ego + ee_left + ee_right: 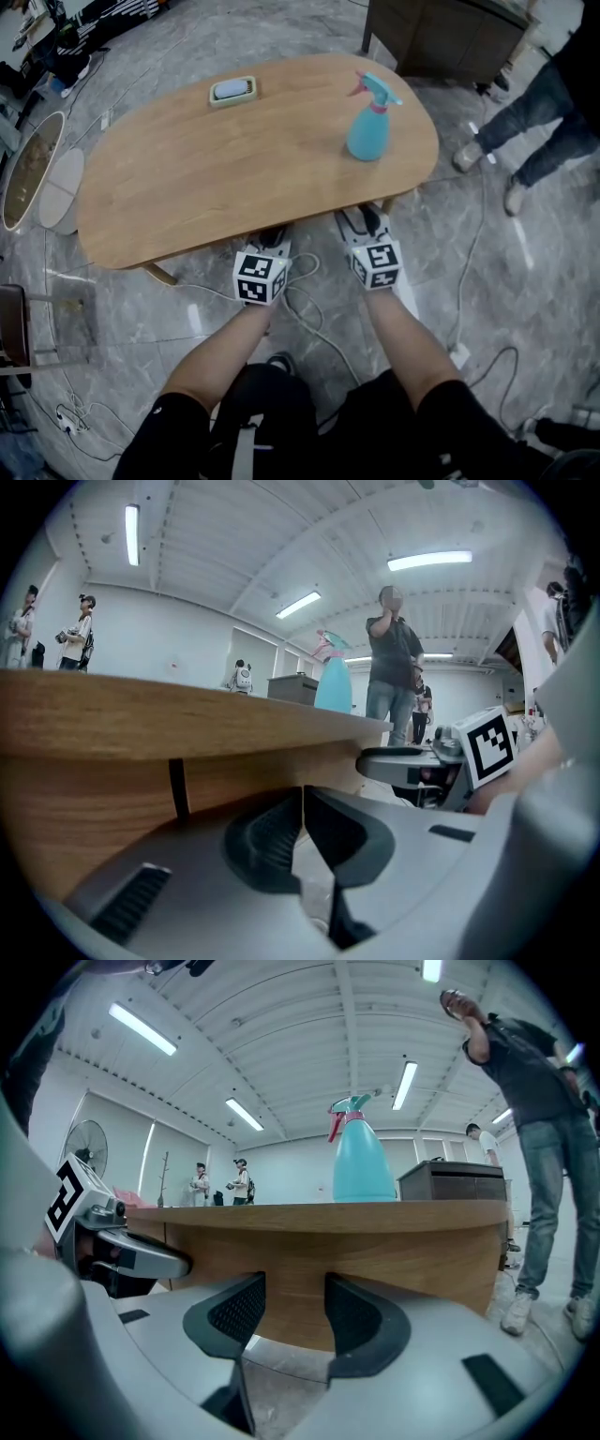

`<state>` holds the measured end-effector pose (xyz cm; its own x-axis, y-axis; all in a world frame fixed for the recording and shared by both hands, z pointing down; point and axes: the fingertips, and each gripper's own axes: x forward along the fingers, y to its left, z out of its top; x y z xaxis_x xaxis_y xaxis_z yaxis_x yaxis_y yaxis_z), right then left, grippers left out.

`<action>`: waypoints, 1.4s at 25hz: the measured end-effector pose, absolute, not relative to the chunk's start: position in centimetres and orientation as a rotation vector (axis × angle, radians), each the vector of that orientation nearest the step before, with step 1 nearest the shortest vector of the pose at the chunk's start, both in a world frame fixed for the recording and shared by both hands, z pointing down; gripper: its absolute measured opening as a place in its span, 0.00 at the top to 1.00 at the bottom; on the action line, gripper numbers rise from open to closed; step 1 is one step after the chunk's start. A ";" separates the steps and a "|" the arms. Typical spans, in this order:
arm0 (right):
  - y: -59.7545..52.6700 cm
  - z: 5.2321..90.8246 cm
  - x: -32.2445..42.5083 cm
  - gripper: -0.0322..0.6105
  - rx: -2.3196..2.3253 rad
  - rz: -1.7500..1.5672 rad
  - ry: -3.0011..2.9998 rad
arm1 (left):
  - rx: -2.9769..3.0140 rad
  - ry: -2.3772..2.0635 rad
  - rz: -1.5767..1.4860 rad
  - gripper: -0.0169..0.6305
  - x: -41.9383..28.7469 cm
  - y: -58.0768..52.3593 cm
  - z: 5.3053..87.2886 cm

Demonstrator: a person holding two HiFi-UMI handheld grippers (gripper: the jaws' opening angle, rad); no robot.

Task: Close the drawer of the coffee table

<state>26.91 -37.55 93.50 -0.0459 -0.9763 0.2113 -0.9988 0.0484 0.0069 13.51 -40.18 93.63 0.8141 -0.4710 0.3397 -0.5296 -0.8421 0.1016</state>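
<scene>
Both arms out in front of me, and both claws are up against the near edge of the bench [187,178]. My left claw [302,797] is pinched closed, the two ribbed pads pressed face to face with nothing caught between them. Its tip sits just below the wooden top, right by a dark upright seam [176,787] in the wood front.

My right claw [295,1290] stands open, jaws well apart, gripping nothing. Through the gap I see the drawer front [394,1265], a plain wooden face tucked in under the overhanging top. From the head view the drawer looks pushed in beneath the top, and both claw tips disappear under that same rim. Whether either tip touches the wood, I can't tell.

The left marker cube [260,277] and the right marker cube [377,264] ride side by side, near each other, just off the bench's edge.

Up on the bench, a teal spray bottle [370,122] with a pink neck stands upright toward the far right. A small pale tray [232,90] lies near the far edge, well apart from the bottle. Cables [305,305] trail over the grey marbled floor [525,309] beneath my arms. A person in jeans [539,117] stands beyond the bench's right end.
</scene>
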 end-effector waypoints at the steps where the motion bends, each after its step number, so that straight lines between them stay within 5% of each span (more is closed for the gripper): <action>1: -37.5 93.5 26.9 0.65 2.050 0.211 -2.158 | 2.812 -0.785 0.451 0.96 13.6 -40.2 93.7; 26: -28.5 83.7 22.5 0.65 2.053 0.182 -2.321 | 2.927 -0.683 0.322 0.95 13.7 -34.4 86.9; 30: -25.6 78.6 22.3 0.85 2.103 0.212 -2.276 | 2.967 -0.681 0.357 0.95 13.5 -32.4 81.3; 35: -23.2 71.8 21.3 0.92 2.126 0.263 -2.238 | 2.988 -0.681 0.339 0.96 13.0 -29.8 73.6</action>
<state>21.31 -23.16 71.76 -0.0574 -0.9873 0.1481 -0.9947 0.0439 -0.0929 13.01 -29.78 73.58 0.8783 -0.4214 0.2260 -0.4343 -0.9007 0.0082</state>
